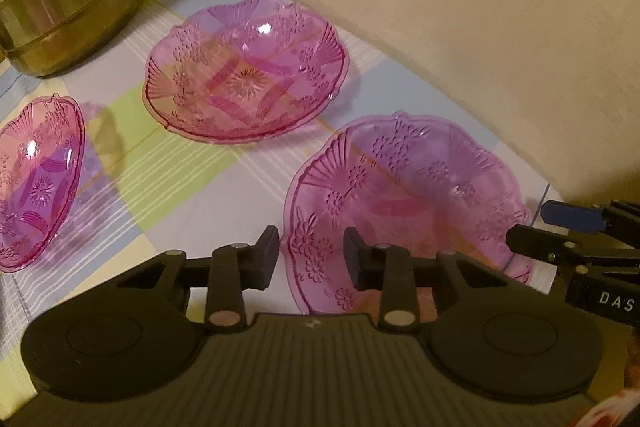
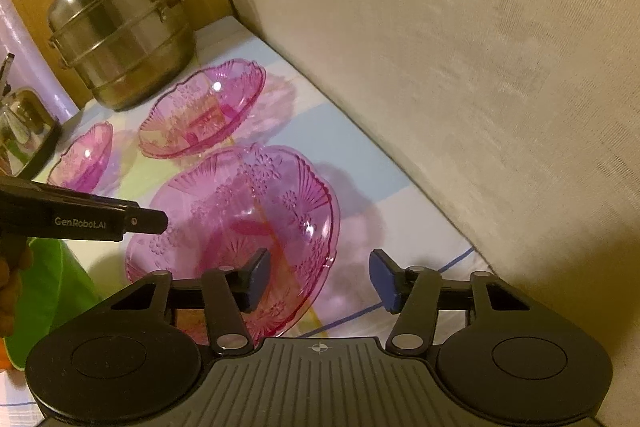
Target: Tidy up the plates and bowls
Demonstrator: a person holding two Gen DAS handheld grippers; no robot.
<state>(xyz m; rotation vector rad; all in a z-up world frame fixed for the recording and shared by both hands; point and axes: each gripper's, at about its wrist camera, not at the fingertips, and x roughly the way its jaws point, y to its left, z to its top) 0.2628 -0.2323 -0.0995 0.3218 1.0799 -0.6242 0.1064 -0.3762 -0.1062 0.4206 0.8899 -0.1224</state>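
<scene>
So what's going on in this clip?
A person holds a gripper in each hand over three pink glass bowls on a checked cloth. The left gripper and right gripper are both open at the rim of the nearest bowl, gripping nothing. The other bowls sit apart, unstacked.

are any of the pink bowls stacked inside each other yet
No, the three pink bowls, the nearest bowl, the middle bowl and the far-left bowl, each sit apart on the striped cloth.

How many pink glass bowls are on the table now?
3. The nearest bowl lies before both grippers, the middle bowl sits beyond it near the steel pot, and the small bowl lies far left. None appears hidden.
</scene>
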